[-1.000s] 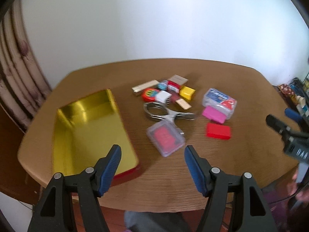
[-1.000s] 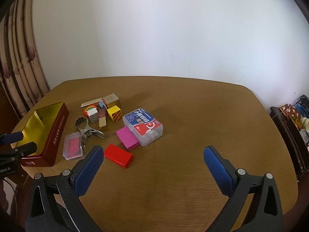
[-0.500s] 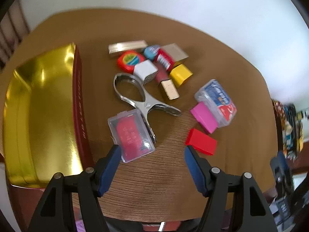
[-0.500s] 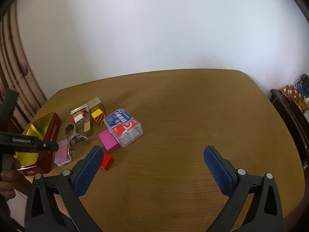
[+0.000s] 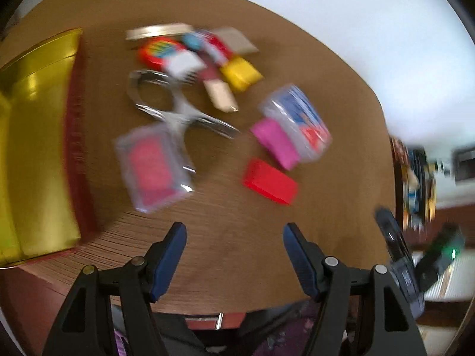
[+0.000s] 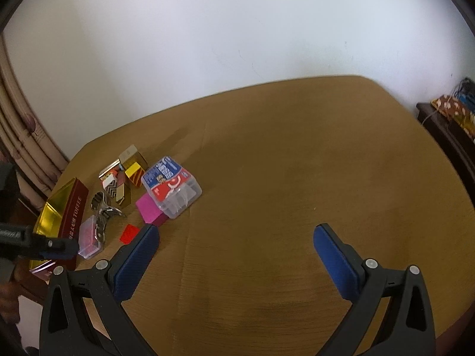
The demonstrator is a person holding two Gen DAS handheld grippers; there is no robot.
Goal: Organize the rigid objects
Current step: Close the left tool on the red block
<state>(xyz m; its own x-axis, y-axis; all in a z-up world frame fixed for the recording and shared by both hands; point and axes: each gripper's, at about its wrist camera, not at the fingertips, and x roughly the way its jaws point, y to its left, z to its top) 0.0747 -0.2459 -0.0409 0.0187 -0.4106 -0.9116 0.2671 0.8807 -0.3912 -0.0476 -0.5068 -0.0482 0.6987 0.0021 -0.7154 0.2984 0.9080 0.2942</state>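
A gold-lined red tin (image 5: pixel 35 148) (image 6: pixel 69 207) lies open at the table's left. Beside it sits a cluster: a clear case with a pink insert (image 5: pixel 153 164) (image 6: pixel 89 238), a metal clip (image 5: pixel 166 103), a red block (image 5: pixel 270 182) (image 6: pixel 129 233), a magenta block (image 5: pixel 276 142) (image 6: pixel 150 207), a clear blue-labelled box (image 5: pixel 299 121) (image 6: pixel 172 185), a yellow block (image 5: pixel 240 72) and several small pieces behind. My left gripper (image 5: pixel 234 237) is open and empty above the near table edge, just before the clear case and red block. My right gripper (image 6: pixel 234 237) is open and empty over bare table right of the cluster.
The round wooden table (image 6: pixel 297 163) stands against a white wall. A curtain (image 6: pixel 20 136) hangs at the left. A dark side cabinet with cluttered items (image 6: pixel 454 112) stands at the right. The left wrist view is motion-blurred.
My left gripper has swung in over the table and tilted down toward the cluster, which now looks larger. My right gripper has shifted right, so the cluster sits further left in its view.
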